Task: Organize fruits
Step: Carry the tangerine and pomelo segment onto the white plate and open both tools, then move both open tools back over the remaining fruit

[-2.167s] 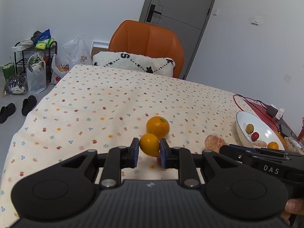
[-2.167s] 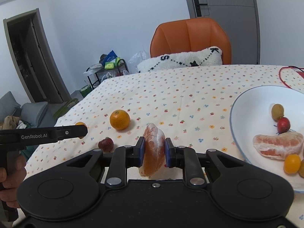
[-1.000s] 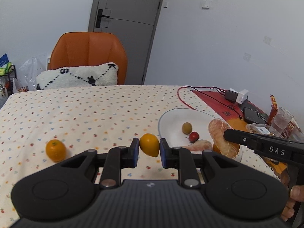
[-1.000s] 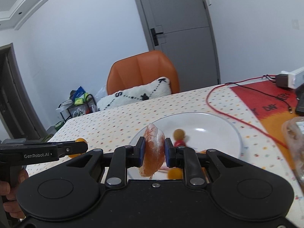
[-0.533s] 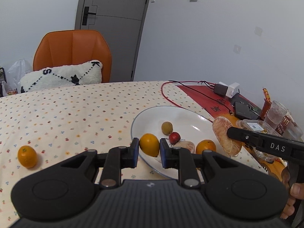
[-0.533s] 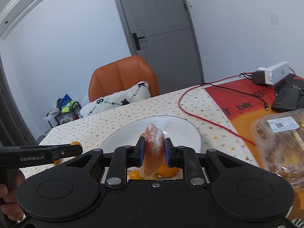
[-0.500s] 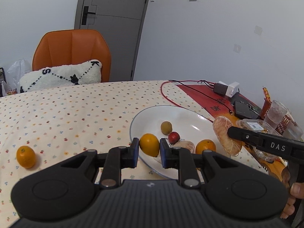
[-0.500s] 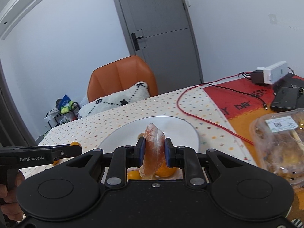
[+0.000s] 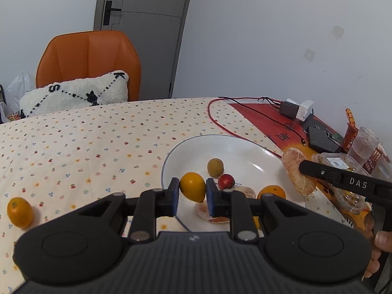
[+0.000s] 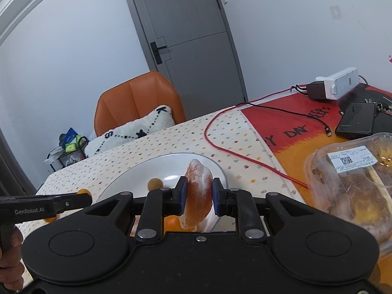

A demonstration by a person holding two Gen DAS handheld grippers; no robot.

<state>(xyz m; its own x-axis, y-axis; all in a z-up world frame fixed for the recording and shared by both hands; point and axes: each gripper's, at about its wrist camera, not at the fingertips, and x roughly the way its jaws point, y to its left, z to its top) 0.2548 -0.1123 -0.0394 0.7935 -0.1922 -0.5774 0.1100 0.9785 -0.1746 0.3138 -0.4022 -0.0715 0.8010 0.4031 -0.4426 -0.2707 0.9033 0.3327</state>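
Left tongs [image 9: 192,188] pinching small orange [image 9: 192,186] above plate [image 9: 245,147]; right tongs [image 10: 198,194] pinching peeled citrus [image 10: 198,188]; neither released; mandarin [image 9: 19,212] left on bench [image 9: 85,142].

A small yellow-orange citrus [image 9: 192,187] hangs pinched above the near left rim of the white plate [image 9: 247,148]. A peeled, pale pink-orange citrus piece [image 10: 198,193] is held upright over the plate's near right edge. On the plate lie an olive-brown kiwi [image 9: 215,167], a small red fruit [image 9: 226,181] just nearer, an orange [image 9: 272,192] and another peeled segment [image 9: 215,214]. Well to the left, an orange [image 9: 19,212] rests on the dotted tablecloth [image 9: 85,142].
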